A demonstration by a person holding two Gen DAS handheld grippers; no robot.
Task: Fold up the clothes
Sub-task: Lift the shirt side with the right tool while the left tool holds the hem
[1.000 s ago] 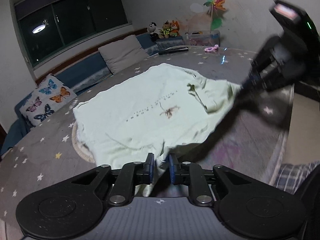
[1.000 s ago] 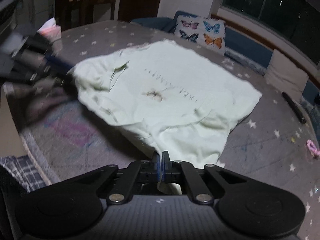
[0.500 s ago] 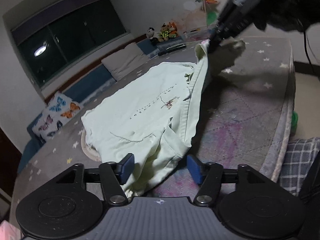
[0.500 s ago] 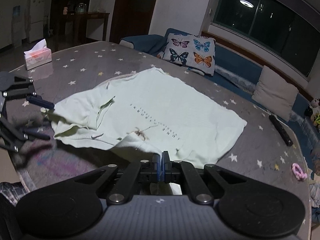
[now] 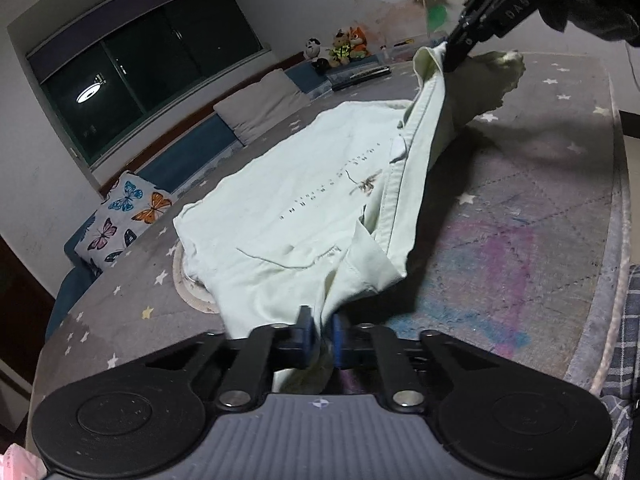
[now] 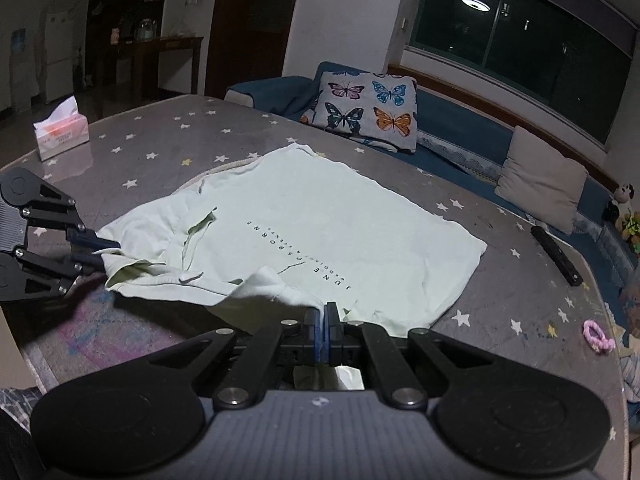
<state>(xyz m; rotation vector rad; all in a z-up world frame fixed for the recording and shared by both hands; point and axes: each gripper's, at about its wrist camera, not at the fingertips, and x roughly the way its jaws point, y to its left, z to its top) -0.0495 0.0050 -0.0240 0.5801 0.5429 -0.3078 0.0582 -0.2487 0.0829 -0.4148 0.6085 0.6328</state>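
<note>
A pale green T-shirt [image 5: 304, 184] with dark lettering lies print-up on the star-patterned grey mat [image 6: 160, 144]. My left gripper [image 5: 321, 336] has a bunched edge of the T-shirt between its blue pads, and its jaws are closing on that cloth. In the right wrist view the left gripper [image 6: 102, 254] sits at the far left, pinching the T-shirt [image 6: 340, 216] near the neck side. My right gripper [image 6: 324, 326] is shut on another part of the same near edge. Seen from the left, the right gripper [image 5: 450, 62] holds that part lifted off the mat.
A tissue box [image 6: 60, 132] stands at the mat's far left. A butterfly pillow [image 6: 368, 108] and a beige pillow [image 6: 540, 176] lie along the window seat. A black remote [image 6: 556, 256] and a pink hair tie [image 6: 598, 336] lie to the right. The mat's edge [image 5: 616, 240] borders plaid fabric [image 5: 628, 340].
The left jaws spread wide, then closed onto the shirt's near edge. The right gripper rose, lifting its part of the shirt off the mat, then held still.
</note>
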